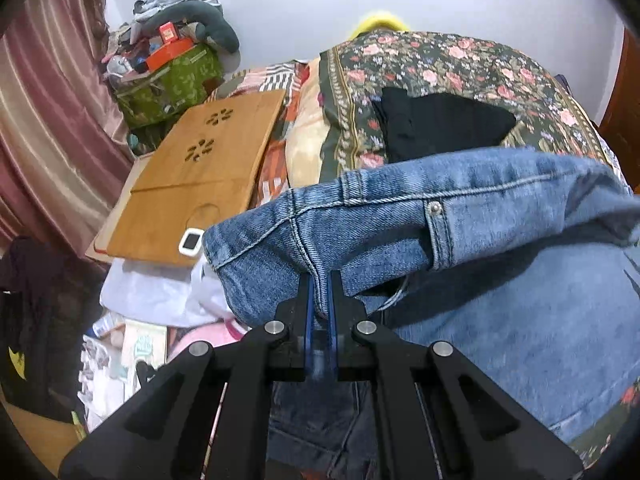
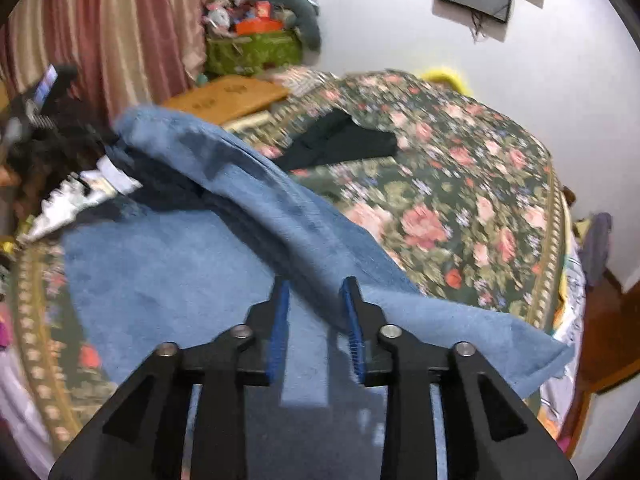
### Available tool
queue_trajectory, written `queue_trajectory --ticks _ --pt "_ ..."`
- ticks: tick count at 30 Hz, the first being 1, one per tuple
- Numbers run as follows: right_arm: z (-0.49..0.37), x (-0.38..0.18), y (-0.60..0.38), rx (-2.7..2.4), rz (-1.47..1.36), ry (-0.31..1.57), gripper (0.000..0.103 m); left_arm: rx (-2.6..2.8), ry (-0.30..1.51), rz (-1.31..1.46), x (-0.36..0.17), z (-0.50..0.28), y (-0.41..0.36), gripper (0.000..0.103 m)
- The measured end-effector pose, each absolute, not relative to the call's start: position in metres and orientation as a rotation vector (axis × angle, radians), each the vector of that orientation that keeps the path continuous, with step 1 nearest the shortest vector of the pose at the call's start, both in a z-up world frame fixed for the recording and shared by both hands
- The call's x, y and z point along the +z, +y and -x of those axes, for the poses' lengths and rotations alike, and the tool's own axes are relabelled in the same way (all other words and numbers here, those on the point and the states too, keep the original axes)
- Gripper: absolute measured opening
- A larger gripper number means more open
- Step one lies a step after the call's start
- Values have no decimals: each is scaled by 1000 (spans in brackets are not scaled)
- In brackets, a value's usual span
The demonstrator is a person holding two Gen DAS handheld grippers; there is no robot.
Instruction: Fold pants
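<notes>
Jeans lifted (left gripper pinching waistband), floral bedspread, striped curtain

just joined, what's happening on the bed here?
A person with a gripper in each hand is folding jeans on a floral bedspread. The left gripper is shut on the jeans at a seam, with that end lifted and draped over the rest of the denim. The right gripper has its jaws apart, with a raised fold of denim between them; the view is too blurred to tell whether the pads press it. A black garment lies further back on the bed.
</notes>
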State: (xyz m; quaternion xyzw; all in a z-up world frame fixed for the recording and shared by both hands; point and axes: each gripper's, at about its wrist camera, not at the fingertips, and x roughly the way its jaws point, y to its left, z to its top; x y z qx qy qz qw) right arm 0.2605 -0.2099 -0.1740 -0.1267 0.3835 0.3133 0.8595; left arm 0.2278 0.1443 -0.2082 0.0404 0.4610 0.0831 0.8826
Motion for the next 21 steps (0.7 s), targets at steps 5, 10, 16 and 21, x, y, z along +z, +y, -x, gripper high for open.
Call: queue_trajectory --ticks 5,10,16,21 --pt "-294 -154 -207 653 186 787 37 184 960 -117 -216 -225 135 6" --pt "-332 -175 -189 695 200 897 37 183 963 -126 -219 -227 135 6" --pt "-339 -212 -180 814 174 1039 37 180 979 -118 -226 -231 139 6" --pt "-333 -225 -174 822 178 1052 32 179 981 -119 -230 -234 138 6"
